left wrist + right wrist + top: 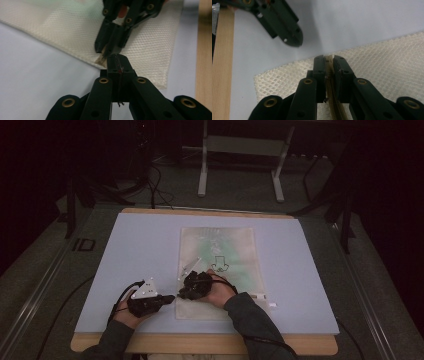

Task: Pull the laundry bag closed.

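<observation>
The cream mesh zipper bag [218, 265] lies flat on the pale blue mat [125, 250]. At its near left edge, the right gripper [329, 60] pinches the zipper strip [334, 102]; just beside it, the left gripper [117, 60] is pressed together on a thin thread-like strand [119, 72].

A pale blue mat [140, 250] covers the wooden table [310, 345].
</observation>
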{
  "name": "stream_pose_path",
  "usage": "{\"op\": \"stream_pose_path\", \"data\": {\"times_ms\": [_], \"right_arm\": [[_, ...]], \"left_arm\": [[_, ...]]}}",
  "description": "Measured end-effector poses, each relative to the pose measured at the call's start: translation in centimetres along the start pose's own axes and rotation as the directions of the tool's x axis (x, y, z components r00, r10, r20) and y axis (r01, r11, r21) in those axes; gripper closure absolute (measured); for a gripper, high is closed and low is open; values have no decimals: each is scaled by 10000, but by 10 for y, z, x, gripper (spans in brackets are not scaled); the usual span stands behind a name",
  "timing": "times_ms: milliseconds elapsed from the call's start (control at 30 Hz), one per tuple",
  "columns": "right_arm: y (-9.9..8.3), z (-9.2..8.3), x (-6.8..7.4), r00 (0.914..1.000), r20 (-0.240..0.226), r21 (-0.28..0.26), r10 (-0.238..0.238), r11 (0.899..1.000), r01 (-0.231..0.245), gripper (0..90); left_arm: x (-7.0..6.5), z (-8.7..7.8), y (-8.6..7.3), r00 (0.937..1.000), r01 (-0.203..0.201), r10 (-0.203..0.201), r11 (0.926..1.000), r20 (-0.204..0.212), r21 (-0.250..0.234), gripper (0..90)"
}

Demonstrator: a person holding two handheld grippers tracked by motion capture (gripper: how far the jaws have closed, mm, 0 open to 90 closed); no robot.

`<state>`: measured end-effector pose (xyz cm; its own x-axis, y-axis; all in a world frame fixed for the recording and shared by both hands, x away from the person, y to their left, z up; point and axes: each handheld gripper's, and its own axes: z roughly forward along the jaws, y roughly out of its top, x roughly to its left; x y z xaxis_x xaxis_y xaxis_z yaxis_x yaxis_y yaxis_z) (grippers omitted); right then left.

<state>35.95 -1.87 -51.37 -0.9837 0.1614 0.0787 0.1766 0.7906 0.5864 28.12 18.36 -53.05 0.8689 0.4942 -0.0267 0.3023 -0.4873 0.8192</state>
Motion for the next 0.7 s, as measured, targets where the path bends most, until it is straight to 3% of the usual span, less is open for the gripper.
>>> {"op": "stream_pose_path", "data": {"times_ms": [133,400,500,700], "right_arm": [[0,0,0,10000,-8,-31,10,10000,-10,809],[0,0,0,10000,-34,-6,69,10000,-69,809],[0,0,0,10000,-38,-1,77,10000,-77,809],[1,0,0,10000,-25,-9,-16,10000,16,811]], "left_arm": [[-3,5,2,9994,-319,317,9994,133,160,893],[-7,18,3,9950,-983,991,9931,-88,644,893],[-7,20,2,9949,-998,1006,9925,-69,711,892],[-12,23,3,9856,-1578,1632,9818,-449,1056,895]]}}
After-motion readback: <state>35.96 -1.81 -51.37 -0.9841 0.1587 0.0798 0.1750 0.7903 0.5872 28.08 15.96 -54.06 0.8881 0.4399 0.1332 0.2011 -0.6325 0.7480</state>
